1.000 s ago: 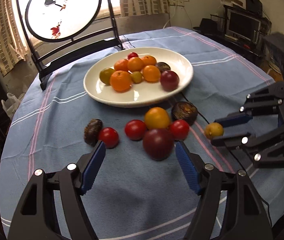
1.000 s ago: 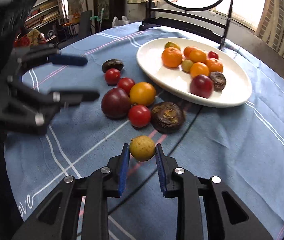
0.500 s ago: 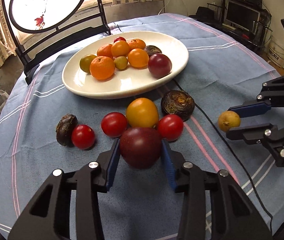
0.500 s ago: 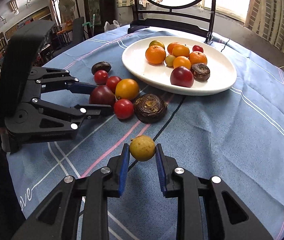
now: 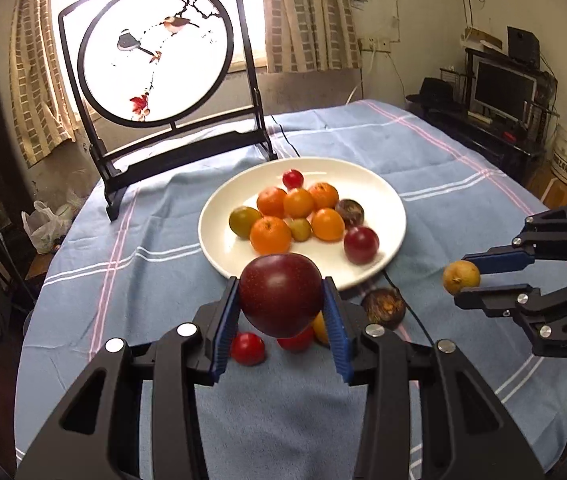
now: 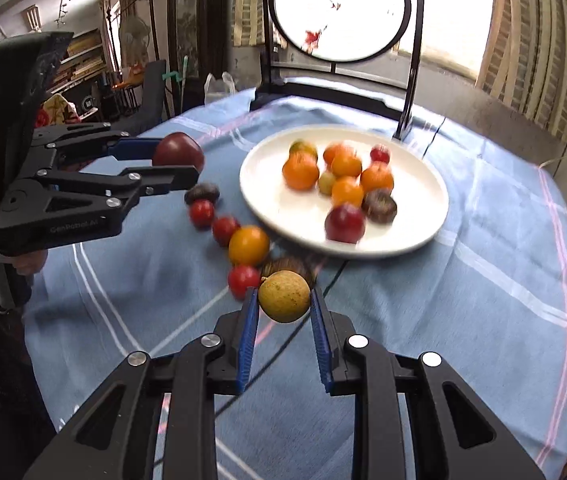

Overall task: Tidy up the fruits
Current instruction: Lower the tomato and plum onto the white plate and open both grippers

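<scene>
Though lifted, plum (image 5: 280,294) between left tool (image 5: 281,312) pads.

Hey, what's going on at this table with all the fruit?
A person is sorting fruit with two handheld grippers. The left gripper is clamped on a dark red plum, held above the blue tablecloth. The right gripper grips a small yellow fruit. A white plate already holds oranges and other fruit. Several pieces lie on the cloth beside it, among them a red tomato and an orange tomato.
</scene>
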`<state>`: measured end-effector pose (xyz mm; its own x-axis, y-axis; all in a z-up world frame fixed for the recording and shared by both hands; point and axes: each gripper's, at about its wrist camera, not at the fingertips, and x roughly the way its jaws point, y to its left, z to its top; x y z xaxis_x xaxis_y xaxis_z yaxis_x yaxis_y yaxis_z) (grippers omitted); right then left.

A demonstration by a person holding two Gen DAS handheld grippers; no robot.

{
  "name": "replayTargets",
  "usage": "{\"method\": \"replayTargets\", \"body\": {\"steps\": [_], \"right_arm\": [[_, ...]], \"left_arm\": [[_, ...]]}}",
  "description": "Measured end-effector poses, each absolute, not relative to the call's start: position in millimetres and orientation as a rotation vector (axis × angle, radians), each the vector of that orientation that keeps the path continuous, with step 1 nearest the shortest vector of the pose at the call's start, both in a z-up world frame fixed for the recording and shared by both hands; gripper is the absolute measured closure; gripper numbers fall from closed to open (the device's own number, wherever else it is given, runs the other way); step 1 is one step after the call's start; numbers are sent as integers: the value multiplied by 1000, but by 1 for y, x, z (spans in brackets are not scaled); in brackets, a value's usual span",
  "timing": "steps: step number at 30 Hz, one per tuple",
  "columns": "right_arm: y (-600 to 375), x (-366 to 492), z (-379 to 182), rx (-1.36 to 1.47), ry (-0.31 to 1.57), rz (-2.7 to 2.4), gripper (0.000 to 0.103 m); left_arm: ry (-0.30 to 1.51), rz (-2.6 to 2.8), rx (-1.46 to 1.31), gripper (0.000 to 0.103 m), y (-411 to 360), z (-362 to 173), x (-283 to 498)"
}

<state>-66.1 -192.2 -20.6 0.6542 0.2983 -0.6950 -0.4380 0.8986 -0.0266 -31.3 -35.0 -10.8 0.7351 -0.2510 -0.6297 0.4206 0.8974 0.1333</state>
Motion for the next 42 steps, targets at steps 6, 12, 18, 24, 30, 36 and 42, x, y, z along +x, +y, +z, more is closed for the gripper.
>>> {"method": "replayTargets", "body": {"steps": [6,12,18,24,30,36,42], "right_arm": [[-194,-32,10,-191,671,394,77],[-199,8,13,-173,664,373,77],[-202,42,4,-154,680,355,77],[-213,77,-14,-144,718,305,77],[-226,105,-30,-117,758,258,77],[-229,120,-38,-92,777,248,77],[-230,128,-45,-93,793,213,42]], "left_arm": [[584,-312,263,63,-45,14,0],[595,-302,262,63,-55,10,33],[624,-294,275,63,-62,-5,62],[654,-285,276,63,-66,-17,88],[695,-283,265,63,-67,-31,107],[710,-285,270,63,-73,-37,114],[723,-284,262,62,-76,-38,121]]}}
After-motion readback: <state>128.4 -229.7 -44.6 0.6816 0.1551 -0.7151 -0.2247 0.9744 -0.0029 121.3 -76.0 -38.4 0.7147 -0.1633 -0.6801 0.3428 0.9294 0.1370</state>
